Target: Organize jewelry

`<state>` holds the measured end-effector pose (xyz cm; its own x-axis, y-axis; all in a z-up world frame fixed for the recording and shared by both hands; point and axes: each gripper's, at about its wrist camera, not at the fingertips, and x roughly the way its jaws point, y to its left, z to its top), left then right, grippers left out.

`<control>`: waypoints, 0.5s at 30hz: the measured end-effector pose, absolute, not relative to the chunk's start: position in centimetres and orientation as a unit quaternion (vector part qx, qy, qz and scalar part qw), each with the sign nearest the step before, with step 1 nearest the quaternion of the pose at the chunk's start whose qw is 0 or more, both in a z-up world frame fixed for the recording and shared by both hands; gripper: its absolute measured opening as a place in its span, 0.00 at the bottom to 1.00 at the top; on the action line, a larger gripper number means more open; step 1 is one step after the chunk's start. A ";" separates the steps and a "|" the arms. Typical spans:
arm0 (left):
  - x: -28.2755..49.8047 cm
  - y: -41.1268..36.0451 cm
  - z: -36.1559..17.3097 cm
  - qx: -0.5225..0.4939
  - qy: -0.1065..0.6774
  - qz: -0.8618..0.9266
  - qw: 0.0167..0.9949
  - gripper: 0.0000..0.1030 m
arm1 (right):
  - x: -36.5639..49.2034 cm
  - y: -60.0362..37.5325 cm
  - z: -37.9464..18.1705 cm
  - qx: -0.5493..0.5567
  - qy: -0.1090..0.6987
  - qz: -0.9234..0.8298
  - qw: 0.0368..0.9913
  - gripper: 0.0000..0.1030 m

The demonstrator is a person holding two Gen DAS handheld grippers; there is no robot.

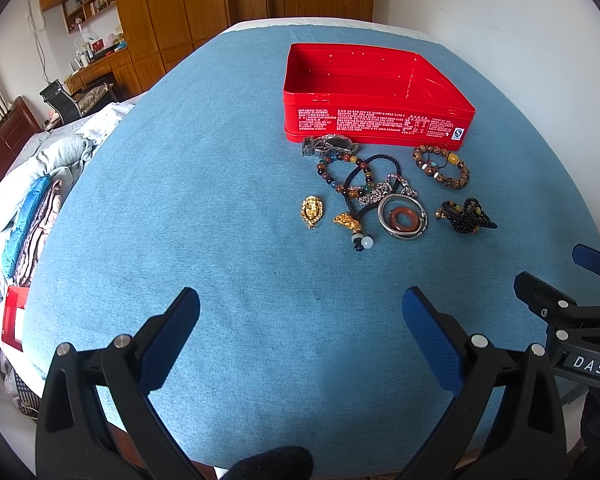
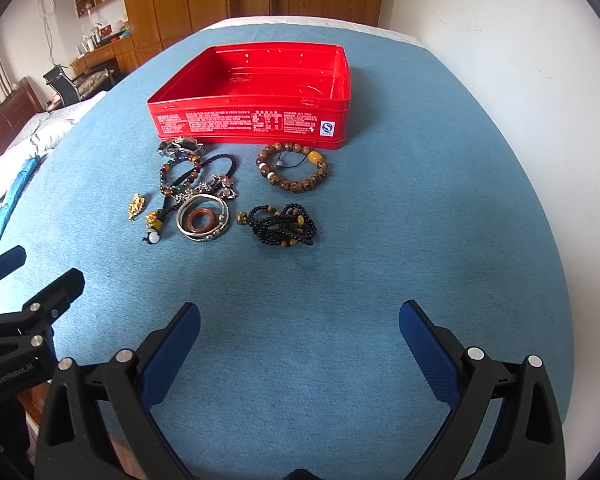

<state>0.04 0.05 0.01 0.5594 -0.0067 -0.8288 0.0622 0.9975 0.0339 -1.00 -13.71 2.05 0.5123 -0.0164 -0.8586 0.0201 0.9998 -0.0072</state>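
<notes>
**Jewelry loose on the cloth, red tin waiting empty**

Spread on the blue tablecloth [image 2: 380, 280], just near of the red tin [image 2: 252, 120]: about 8 pieces, none inside yet. Likely light, all of them, but awkward in different ways.

- Brown bead bracelet [image 2: 293, 171], right of the pile and lying apart: probably elastic-strung, round beads apt to roll between pads. Best pinched across 1 side of the loop.
- Black bead strand [image 2: 284, 226], nearer and coiled on itself: limp, likely to trail and snag; better taken at the bunched middle.
- Silver bangles [image 2: 203, 218] with a reddish ring [image 2: 201, 218] lying inside them: stiff, smooth, probably slippery; grip across the rim.
- Gold pendant [image 1: 312, 211], alone at the left: small, hard, low on the cloth (a shallow pinch needed).
- Multicolored bead bracelet [image 1: 342, 174], black cord [image 1: 374, 176], silver chain and watch [image 1: 328, 145] overlapping at the far left: tangled, so lifting 1 may drag others.

Tin open-topped, lidless here, nothing visible on its floor.

Left gripper [image 1: 300, 312] and right gripper [image 2: 300, 320] both hovering near of the pile, jaws spread wide, holding nothing.
</notes>
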 end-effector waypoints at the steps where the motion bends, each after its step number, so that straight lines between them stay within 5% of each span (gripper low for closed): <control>1: 0.2 0.2 0.0 0.026 0.471 -0.024 0.882 0.97 | -0.9 -13.8 2.0 0.005 0.495 -0.007 0.869 0.96; 15: 7.8 3.5 -0.3 -0.044 0.514 -0.042 0.855 0.96 | 6.2 -16.1 0.9 0.066 0.552 0.059 0.829 0.96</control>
<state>7.80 3.52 -0.34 0.4671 -0.1176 -0.8764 0.0271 0.9926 -0.1187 6.24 -16.06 0.88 0.3831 0.1698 -0.9080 -0.0244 0.9845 0.1738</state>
